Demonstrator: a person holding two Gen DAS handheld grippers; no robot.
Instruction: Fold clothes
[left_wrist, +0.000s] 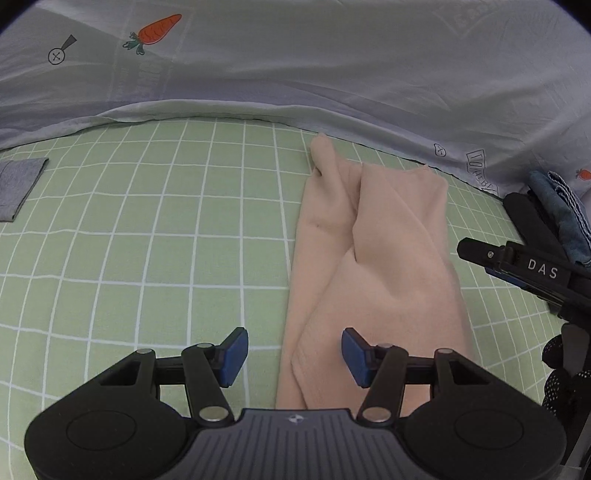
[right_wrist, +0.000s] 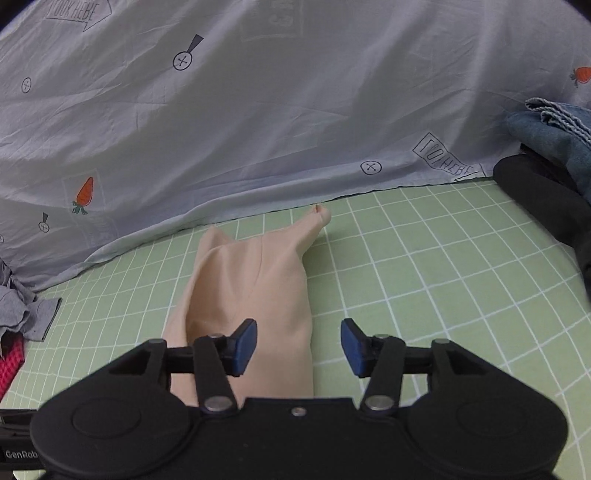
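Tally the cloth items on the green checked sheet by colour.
Peach: 1, garment
Grey: 1, cloth
Red: 1, cloth, mostly out of frame
Blue denim: 1, pile
Black: 1, garment
Total: 5

Smooth matt peach garment (left_wrist: 373, 258) on green checked cloth sheet (left_wrist: 147, 240).

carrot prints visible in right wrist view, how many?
2: one carrot low on the left of the sheet, one carrot at the right edge. Folds may hide others.
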